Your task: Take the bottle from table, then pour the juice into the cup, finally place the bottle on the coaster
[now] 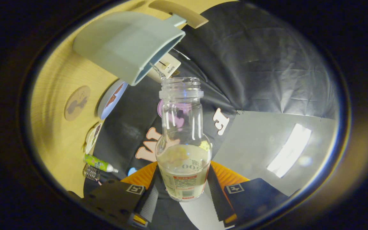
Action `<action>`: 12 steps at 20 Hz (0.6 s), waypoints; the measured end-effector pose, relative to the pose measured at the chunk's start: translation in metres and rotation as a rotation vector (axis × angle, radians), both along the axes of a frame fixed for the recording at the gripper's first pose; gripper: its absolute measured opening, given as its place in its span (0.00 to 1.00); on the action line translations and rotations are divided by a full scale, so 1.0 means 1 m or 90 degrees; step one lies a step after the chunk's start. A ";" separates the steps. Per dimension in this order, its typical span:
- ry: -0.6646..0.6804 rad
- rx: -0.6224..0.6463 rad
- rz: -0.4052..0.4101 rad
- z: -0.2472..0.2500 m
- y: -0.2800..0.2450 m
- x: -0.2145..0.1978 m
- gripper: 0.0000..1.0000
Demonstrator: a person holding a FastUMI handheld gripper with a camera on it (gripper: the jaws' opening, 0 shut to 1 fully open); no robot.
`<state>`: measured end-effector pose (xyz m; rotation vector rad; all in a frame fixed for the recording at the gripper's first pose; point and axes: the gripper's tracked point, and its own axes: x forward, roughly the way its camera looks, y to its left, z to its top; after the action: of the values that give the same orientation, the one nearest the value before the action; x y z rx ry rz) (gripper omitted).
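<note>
Behind everything hangs the dark cloth wall of the booth, and the wooden table (56,80) looks tipped on its side because you have rolled the gripper over. Your gripper (184,191) is closed on the bottle (183,143), with one finger pressing on each side of its lower part, near the label. The bottle has no cap. Its mouth sits just beside the rim of the grey cup (129,44), and a thin stream of juice runs from the mouth toward the cup. A little pale juice is left in the bottom of the bottle.

It looks like you are in the pouring step. Keep the mouth close to the cup's rim so no juice misses it. Tip slowly, so the last bit does not rush out and splash. Hold tight, since the bottle is smooth and could slip.

The round brown coaster (77,103) lies on the table past the cup, with a small dish (112,99) near it. A green tube (99,163) rests by the table's edge. The bottle goes on that coaster once the pouring is done.
</note>
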<state>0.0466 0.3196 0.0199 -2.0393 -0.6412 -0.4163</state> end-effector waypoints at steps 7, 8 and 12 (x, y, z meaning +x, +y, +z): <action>-0.026 -0.024 0.015 0.002 0.004 -0.002 0.77; -0.026 -0.024 0.015 0.003 0.005 -0.002 0.77; -0.024 -0.024 0.013 0.000 0.005 -0.003 0.77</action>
<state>0.0432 0.3243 0.0199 -2.0632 -0.6975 -0.4339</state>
